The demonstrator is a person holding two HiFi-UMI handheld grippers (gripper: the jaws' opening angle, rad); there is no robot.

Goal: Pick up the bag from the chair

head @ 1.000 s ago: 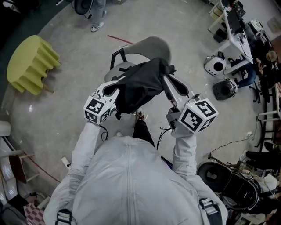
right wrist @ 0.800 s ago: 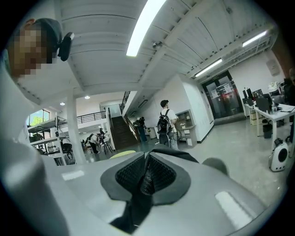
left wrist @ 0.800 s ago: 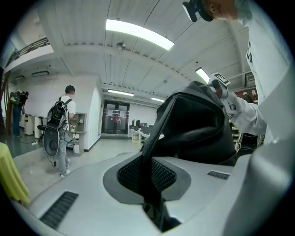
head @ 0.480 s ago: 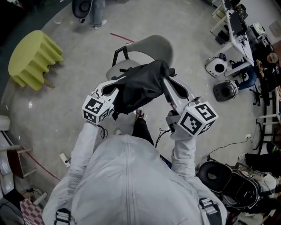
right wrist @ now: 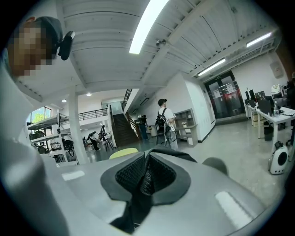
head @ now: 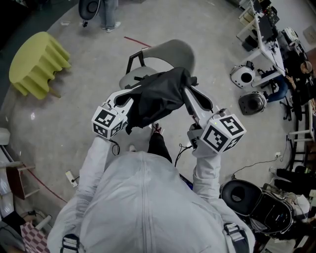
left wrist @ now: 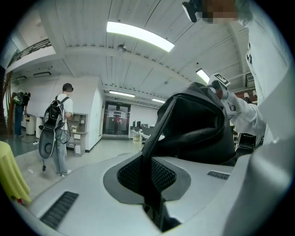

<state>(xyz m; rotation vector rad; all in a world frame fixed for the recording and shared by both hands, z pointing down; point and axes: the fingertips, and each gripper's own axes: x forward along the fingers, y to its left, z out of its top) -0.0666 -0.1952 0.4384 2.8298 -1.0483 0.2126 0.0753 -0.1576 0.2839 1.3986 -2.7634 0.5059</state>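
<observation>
A black bag point(head: 158, 96) hangs in the air between my two grippers, just in front of and above the grey chair point(head: 170, 52). My left gripper point(head: 131, 96) is shut on the bag's left side. In the left gripper view a black strap point(left wrist: 154, 184) is pinched between the jaws and the bag's body point(left wrist: 198, 131) bulges beyond them. My right gripper point(head: 187, 93) is shut on the bag's right side, and black fabric point(right wrist: 144, 177) sits clamped between the pads in the right gripper view. The chair's seat point(head: 132, 78) shows bare behind the bag.
A yellow ribbed stool point(head: 34, 66) lies on the floor at the far left. A person point(head: 106, 15) stands beyond the chair. A white round device point(head: 243, 74), a dark helmet-like object point(head: 253, 101) and a desk point(head: 266, 29) crowd the right side. Black gear point(head: 242, 195) sits at the lower right.
Both grippers and the bag keep nearly the same pose. The view has shifted slightly, and the person at the far end has moved a little.
</observation>
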